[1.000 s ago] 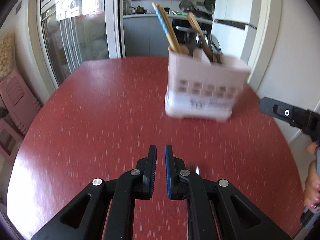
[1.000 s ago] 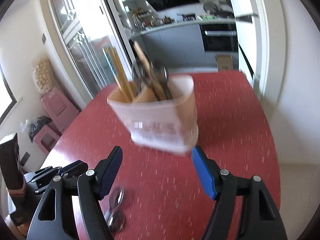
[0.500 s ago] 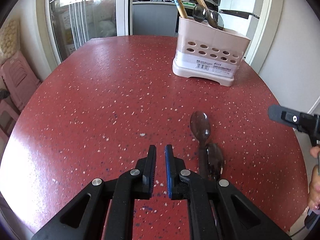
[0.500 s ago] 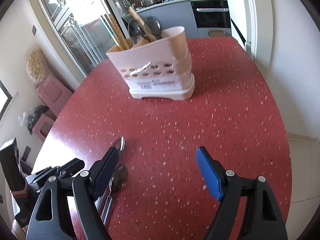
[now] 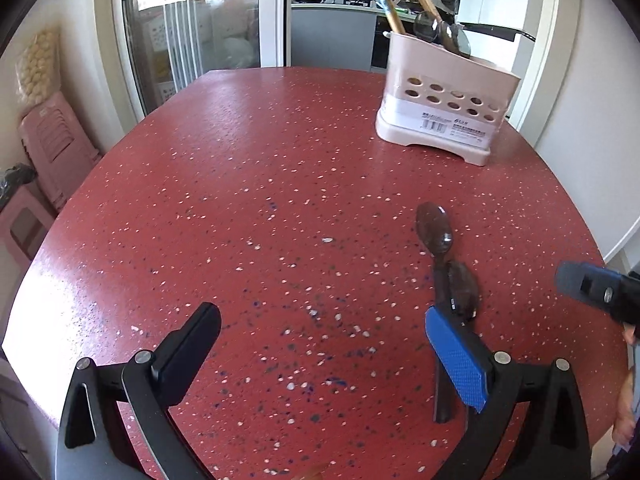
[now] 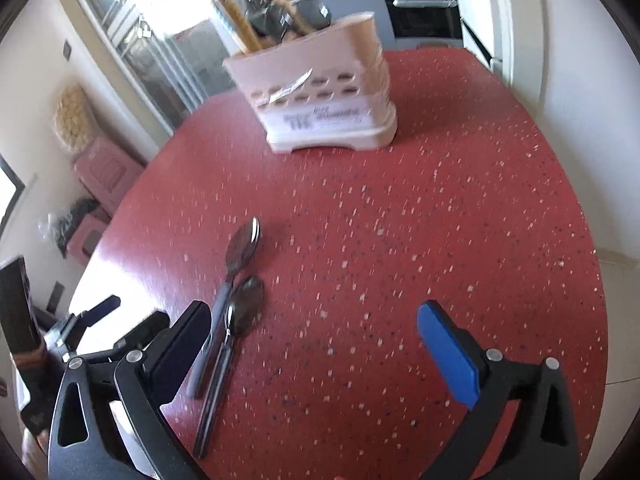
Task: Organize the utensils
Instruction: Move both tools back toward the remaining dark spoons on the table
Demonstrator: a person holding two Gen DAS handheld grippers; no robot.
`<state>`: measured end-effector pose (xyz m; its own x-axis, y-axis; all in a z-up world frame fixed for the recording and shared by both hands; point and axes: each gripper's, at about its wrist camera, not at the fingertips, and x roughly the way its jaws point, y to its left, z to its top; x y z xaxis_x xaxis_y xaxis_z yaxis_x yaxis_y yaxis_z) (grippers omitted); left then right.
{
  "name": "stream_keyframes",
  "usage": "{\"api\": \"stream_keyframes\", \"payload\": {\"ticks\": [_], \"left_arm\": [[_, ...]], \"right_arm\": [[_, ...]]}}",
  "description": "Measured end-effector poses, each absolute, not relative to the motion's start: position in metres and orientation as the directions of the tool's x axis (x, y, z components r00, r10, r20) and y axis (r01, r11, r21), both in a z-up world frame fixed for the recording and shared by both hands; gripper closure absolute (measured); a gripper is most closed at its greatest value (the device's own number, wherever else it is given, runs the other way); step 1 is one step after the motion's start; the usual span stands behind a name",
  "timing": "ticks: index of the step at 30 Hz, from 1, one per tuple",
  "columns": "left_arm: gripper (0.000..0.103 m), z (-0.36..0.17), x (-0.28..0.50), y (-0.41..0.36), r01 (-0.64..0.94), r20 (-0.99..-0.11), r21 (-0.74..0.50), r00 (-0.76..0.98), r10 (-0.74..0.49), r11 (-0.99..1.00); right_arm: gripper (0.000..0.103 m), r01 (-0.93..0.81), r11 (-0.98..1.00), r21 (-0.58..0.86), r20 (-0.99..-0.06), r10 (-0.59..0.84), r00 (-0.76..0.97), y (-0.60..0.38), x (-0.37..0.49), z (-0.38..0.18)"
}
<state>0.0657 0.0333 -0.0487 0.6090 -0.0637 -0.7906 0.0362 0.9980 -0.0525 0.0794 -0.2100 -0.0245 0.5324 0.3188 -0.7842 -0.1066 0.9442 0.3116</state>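
Left gripper (image 5: 322, 326): my jaws stand wide apart, released, nothing between the pads; they have just been opening. Bare table lies under the gap.
Right gripper (image 6: 314, 320): my jaws likewise stand spread, released, having just been opening; only table surface lies between the pads.
Spoons, left wrist view: two dark spoons (image 5: 444, 280) lie flat on the table at about 2 o'clock from my left gripper, handles partly hidden behind its blue pad (image 5: 456, 364). The bowls overlap, one ahead of the other.
Spoons, right wrist view: the same pair lies at about 10 o'clock from my right gripper, handles just beside its black finger (image 6: 180, 344). Contact with the finger cannot be told.
Table (image 5: 260, 160): red, with pale speckles.
Utensil holder (image 5: 444, 116): pink, perforated, upright near the table's far edge at about 1 o'clock in the left wrist view, well apart from both grippers.
Holder contents: chopsticks (image 5: 386, 4) and several dark spoons stand inside, leaning.
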Motion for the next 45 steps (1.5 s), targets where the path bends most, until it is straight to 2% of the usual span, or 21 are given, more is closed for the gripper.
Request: {"api": "stream_keyframes", "payload": {"ticks": [8, 23, 25, 30, 36, 41, 44, 45], "left_arm": [[0.000, -0.046, 0.067, 0.042, 0.009, -0.794, -0.028, 0.608, -0.028, 1.000], [0.000, -0.043, 0.065, 0.061, -0.007, -0.783, -0.038, 0.621, -0.026, 0.999], [0.000, -0.044, 0.065, 0.062, -0.010, -0.785, -0.025, 0.619, -0.014, 1.000], [0.000, -0.043, 0.063, 0.065, -0.009, -0.787, -0.023, 0.616, -0.012, 1.000], [0.000, -0.043, 0.065, 0.062, -0.002, -0.791, -0.011, 0.611, -0.007, 1.000], [0.000, -0.042, 0.069, 0.064, 0.007, -0.792, -0.005, 0.611, -0.008, 1.000], [0.000, -0.040, 0.072, 0.066, 0.015, -0.791, -0.014, 0.611, -0.021, 1.000], [0.000, -0.039, 0.073, 0.065, 0.021, -0.792, -0.017, 0.611, -0.026, 1.000]], "right_arm": [[0.000, -0.117, 0.962, 0.246, -0.865, 0.272, 0.423, -0.182, 0.074, -0.033], [0.003, -0.064, 0.988, 0.137, -0.920, 0.151, 0.361, -0.148, 0.069, -0.033], [0.015, -0.056, 0.989, 0.140, -0.926, 0.151, 0.346, -0.144, 0.068, -0.036], [0.031, -0.047, 0.992, 0.115, -0.936, 0.125, 0.329, -0.135, 0.069, -0.043], [0.036, -0.059, 0.994, 0.097, -0.938, 0.111, 0.328, -0.123, 0.074, -0.045], [0.044, -0.087, 0.996, 0.015, -0.941, 0.043, 0.336, -0.105, 0.084, -0.047], [0.055, -0.114, 0.993, 0.008, -0.941, 0.046, 0.335, -0.102, 0.084, -0.047], [0.065, -0.122, 0.992, 0.010, -0.942, 0.051, 0.333, -0.102, 0.085, -0.047]]}}
